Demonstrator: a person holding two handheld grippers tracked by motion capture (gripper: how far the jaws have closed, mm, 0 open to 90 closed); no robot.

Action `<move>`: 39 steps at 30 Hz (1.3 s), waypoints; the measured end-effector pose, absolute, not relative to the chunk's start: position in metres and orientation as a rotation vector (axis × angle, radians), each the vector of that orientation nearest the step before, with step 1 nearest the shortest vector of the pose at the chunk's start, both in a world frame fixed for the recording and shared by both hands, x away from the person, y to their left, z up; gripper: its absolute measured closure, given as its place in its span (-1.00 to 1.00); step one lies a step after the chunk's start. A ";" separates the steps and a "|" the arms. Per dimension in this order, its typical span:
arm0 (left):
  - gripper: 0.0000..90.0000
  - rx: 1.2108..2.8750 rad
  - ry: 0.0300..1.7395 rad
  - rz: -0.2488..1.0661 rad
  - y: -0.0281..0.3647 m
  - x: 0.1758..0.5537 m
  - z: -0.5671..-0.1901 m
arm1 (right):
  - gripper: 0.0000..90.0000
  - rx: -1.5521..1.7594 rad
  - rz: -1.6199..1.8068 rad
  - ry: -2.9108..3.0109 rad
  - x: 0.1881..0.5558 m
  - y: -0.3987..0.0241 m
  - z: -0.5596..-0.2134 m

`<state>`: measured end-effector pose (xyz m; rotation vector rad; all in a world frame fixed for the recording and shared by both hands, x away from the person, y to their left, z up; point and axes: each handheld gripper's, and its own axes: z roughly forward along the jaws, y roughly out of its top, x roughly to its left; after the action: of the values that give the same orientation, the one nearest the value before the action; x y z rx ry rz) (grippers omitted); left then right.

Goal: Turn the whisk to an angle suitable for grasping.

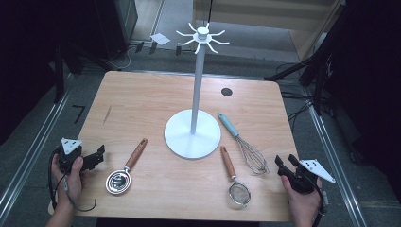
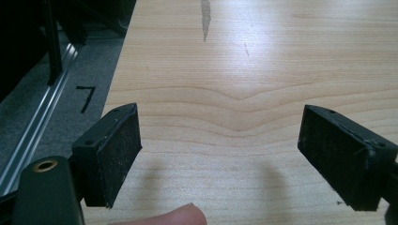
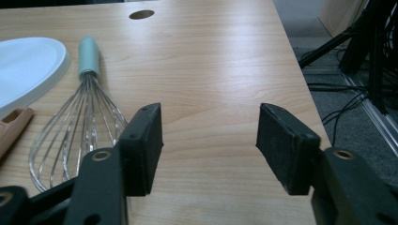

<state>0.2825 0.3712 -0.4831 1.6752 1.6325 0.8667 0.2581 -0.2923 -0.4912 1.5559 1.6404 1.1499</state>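
Both tongs gape empty: right tongs [image 1: 287,166] just right of the whisk [image 1: 246,146], probably lining up a grab; left tongs [image 1: 97,157] wait left of the whisk, beyond the white stand [image 1: 192,134].

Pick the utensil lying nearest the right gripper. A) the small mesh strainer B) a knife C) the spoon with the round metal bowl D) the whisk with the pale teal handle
D: the whisk lies with its wire head just beside the right gripper, and the right gripper view shows those wires right by its left jaw.
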 end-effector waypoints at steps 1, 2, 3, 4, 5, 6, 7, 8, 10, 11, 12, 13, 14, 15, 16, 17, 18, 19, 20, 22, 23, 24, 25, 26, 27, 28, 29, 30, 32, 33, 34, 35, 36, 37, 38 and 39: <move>-0.68 1.676 1.632 0.867 0.371 0.283 -0.483 | 0.01 1.556 1.150 1.640 0.258 -0.292 -0.491; -0.68 1.680 1.630 0.869 0.371 0.283 -0.483 | -0.02 1.554 1.120 1.697 0.262 -0.287 -0.486; -0.68 1.680 1.630 0.869 0.371 0.283 -0.483 | -0.02 1.554 1.120 1.697 0.262 -0.287 -0.486; -0.68 1.681 1.623 0.869 0.371 0.282 -0.483 | -0.01 1.536 1.110 1.717 0.263 -0.285 -0.483; -0.68 1.682 1.623 0.874 0.370 0.282 -0.483 | 0.04 1.520 1.104 1.768 0.266 -0.278 -0.475; -0.68 1.683 1.620 0.874 0.370 0.282 -0.483 | 0.03 1.521 1.103 1.783 0.268 -0.275 -0.470; -0.68 1.684 1.629 0.878 0.370 0.282 -0.483 | 0.03 1.520 1.100 1.797 0.270 -0.272 -0.466; -0.68 1.684 1.629 0.878 0.370 0.282 -0.483 | 0.02 1.515 1.096 1.815 0.272 -0.269 -0.462; -0.68 1.682 1.630 0.875 0.370 0.282 -0.483 | 0.02 1.511 1.084 1.833 0.275 -0.266 -0.459; -0.68 1.681 1.631 0.874 0.370 0.282 -0.483 | 0.03 1.508 1.069 1.848 0.278 -0.263 -0.455; -0.68 1.685 1.631 0.871 0.370 0.281 -0.483 | 0.03 1.502 1.072 1.863 0.282 -0.261 -0.453; -0.68 1.688 1.629 0.870 0.370 0.281 -0.483 | -0.01 1.508 1.092 1.884 0.286 -0.260 -0.450; -0.68 1.691 1.629 0.870 0.370 0.281 -0.483 | -0.11 1.554 1.152 1.932 0.296 -0.259 -0.446; -0.68 1.693 1.628 0.868 0.370 0.281 -0.483 | -0.11 1.554 1.152 1.932 0.296 -0.259 -0.446; -0.68 1.693 1.628 0.868 0.370 0.281 -0.483 | -0.11 1.576 1.174 1.955 0.301 -0.259 -0.445; -0.68 1.695 1.628 0.865 0.370 0.281 -0.483 | -0.11 1.598 1.175 1.970 0.306 -0.258 -0.443; -0.68 1.696 1.625 0.865 0.370 0.280 -0.483 | -0.11 1.625 1.158 1.974 0.311 -0.256 -0.442; -0.68 1.697 1.625 0.865 0.370 0.280 -0.483 | -0.12 1.648 1.149 1.970 0.315 -0.255 -0.441; -0.67 1.697 1.627 0.864 0.370 0.281 -0.483 | -0.14 1.663 1.152 1.968 0.317 -0.254 -0.440; -0.67 1.704 1.627 0.864 0.369 0.281 -0.483 | -0.17 1.714 1.163 1.968 0.328 -0.251 -0.436; -0.67 1.704 1.627 0.864 0.369 0.281 -0.483 | -0.17 1.714 1.163 1.968 0.328 -0.251 -0.436; -0.67 1.708 1.624 0.863 0.369 0.281 -0.483 | -0.16 1.717 1.143 1.975 0.331 -0.251 -0.435; -0.67 1.707 1.622 0.865 0.369 0.281 -0.484 | -0.14 1.708 1.124 1.992 0.334 -0.250 -0.434; -0.67 1.710 1.623 0.866 0.369 0.281 -0.484 | -0.09 1.681 1.083 2.033 0.339 -0.248 -0.432; -0.67 1.710 1.623 0.865 0.369 0.281 -0.484 | -0.09 1.681 1.083 2.033 0.339 -0.248 -0.432; -0.67 1.709 1.622 0.865 0.369 0.281 -0.484 | -0.07 1.671 1.064 2.049 0.342 -0.247 -0.431; -0.67 1.710 1.622 0.864 0.369 0.281 -0.484 | -0.06 1.661 1.042 2.063 0.344 -0.245 -0.429; -0.67 1.711 1.621 0.863 0.369 0.281 -0.484 | -0.03 1.649 1.008 2.073 0.349 -0.243 -0.426; -0.67 1.715 1.619 0.862 0.369 0.282 -0.484 | 0.02 1.638 0.973 2.084 0.354 -0.241 -0.424; -0.67 1.715 1.619 0.862 0.369 0.282 -0.484 | 0.02 1.638 0.973 2.084 0.354 -0.241 -0.424; -0.67 1.718 1.617 0.862 0.369 0.282 -0.484 | 0.03 1.629 0.953 2.095 0.358 -0.240 -0.421; -0.67 1.719 1.617 0.861 0.369 0.282 -0.484 | 0.06 1.620 0.940 2.110 0.361 -0.238 -0.420; -0.67 1.721 1.621 0.858 0.369 0.282 -0.484 | 0.09 1.614 0.919 2.128 0.364 -0.237 -0.419; -0.67 1.722 1.620 0.857 0.369 0.282 -0.484 | 0.11 1.604 0.895 2.149 0.367 -0.235 -0.418; -0.67 1.722 1.621 0.856 0.369 0.282 -0.484 | 0.12 1.595 0.879 2.164 0.370 -0.233 -0.418; -0.67 1.722 1.620 0.857 0.369 0.282 -0.484 | 0.14 1.583 0.845 2.189 0.374 -0.230 -0.418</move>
<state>0.2817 0.3686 -0.4837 1.7224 1.6202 0.8568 0.3740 -0.2302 -0.4178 1.5826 2.1887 0.8455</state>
